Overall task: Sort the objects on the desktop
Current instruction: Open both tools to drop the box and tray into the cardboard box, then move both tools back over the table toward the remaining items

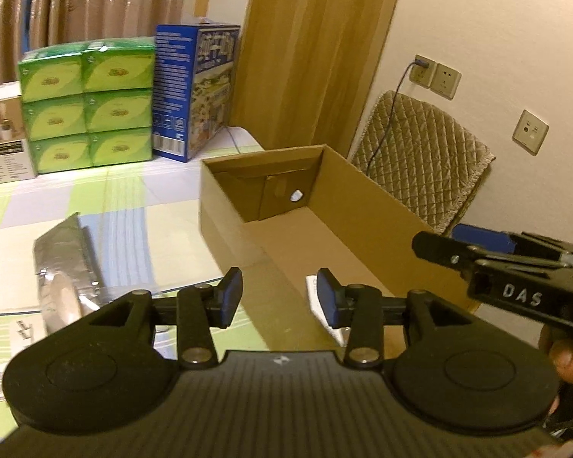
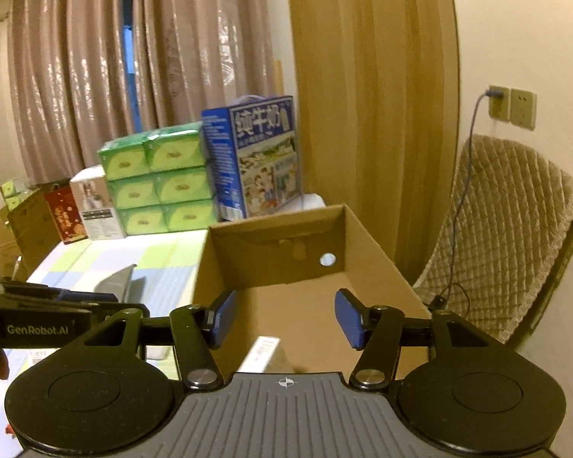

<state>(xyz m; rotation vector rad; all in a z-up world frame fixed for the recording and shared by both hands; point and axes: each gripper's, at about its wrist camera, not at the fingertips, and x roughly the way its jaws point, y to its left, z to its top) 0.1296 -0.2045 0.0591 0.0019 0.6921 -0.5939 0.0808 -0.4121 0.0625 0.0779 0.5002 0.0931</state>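
Note:
An open brown cardboard box (image 1: 286, 206) (image 2: 298, 252) lies on the checked tablecloth, its floor bare apart from a small white carton (image 2: 265, 353) at the near end, which also shows past the left gripper's right finger as a white carton (image 1: 312, 286). My left gripper (image 1: 280, 297) is open and holds nothing, hovering at the box's near left corner. My right gripper (image 2: 284, 316) is open over the box's near end, empty too. A silver foil pouch (image 1: 67, 263) (image 2: 118, 278) lies on the table left of the box.
Stacked green tissue packs (image 1: 89, 103), a blue milk carton case (image 1: 196, 87) and a white product box (image 1: 4, 133) stand at the table's far edge before curtains. A quilted chair back (image 1: 420, 156) and wall sockets (image 1: 435, 74) are right of the box. White labelled papers (image 1: 19, 336) lie near left.

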